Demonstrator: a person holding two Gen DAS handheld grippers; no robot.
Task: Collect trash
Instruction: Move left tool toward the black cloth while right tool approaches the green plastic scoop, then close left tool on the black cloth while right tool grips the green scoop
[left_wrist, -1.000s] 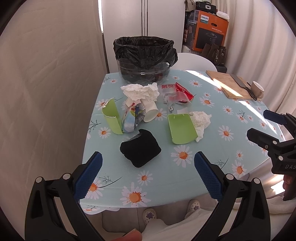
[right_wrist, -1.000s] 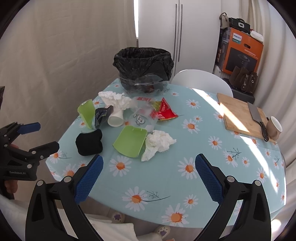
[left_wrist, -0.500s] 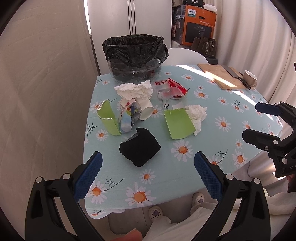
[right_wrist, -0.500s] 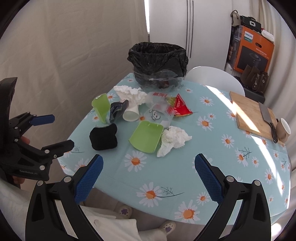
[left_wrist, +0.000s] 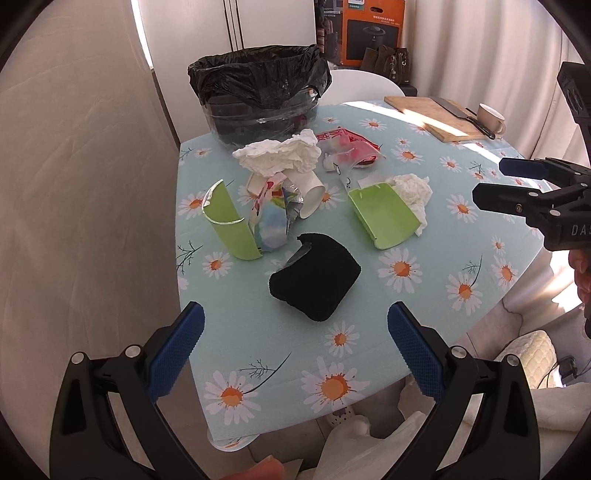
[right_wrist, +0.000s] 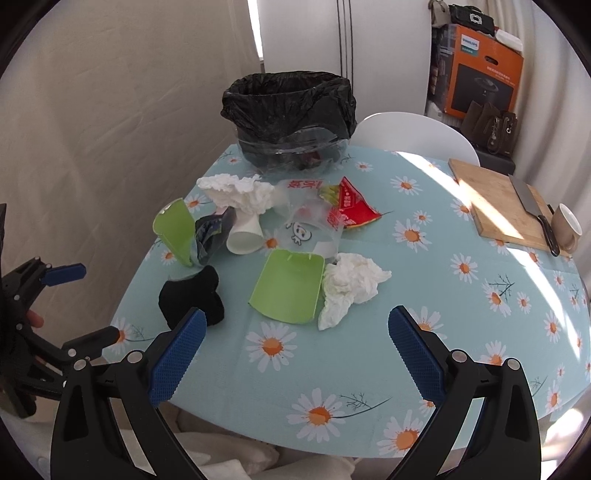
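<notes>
Trash lies scattered on the daisy tablecloth (left_wrist: 369, 350): a black cloth wad (left_wrist: 314, 280) (right_wrist: 190, 295), two green carton pieces (left_wrist: 231, 221) (left_wrist: 380, 216) (right_wrist: 286, 286), crumpled tissues (left_wrist: 280, 155) (right_wrist: 349, 284), a white paper cup (right_wrist: 243, 236), a shiny wrapper (left_wrist: 273, 218), a clear plastic bag (right_wrist: 310, 225) and a red packet (right_wrist: 351, 208). A bin with a black liner (left_wrist: 258, 96) (right_wrist: 291, 118) stands at the table's far side. My left gripper (left_wrist: 295, 341) hangs open just short of the black wad. Over the near edge my right gripper (right_wrist: 293, 349) is open and empty.
A wooden cutting board (right_wrist: 498, 199) with a cleaver (right_wrist: 532, 206) and a mug (right_wrist: 567, 225) sits at the right. A white chair (right_wrist: 410, 133) stands behind the table. Curtains close off the left side. The person's legs and slippers show under the near edge.
Both grippers have moved closer to the table and swung a little left; the black wad now sits nearer the left gripper. Nothing was picked up.
</notes>
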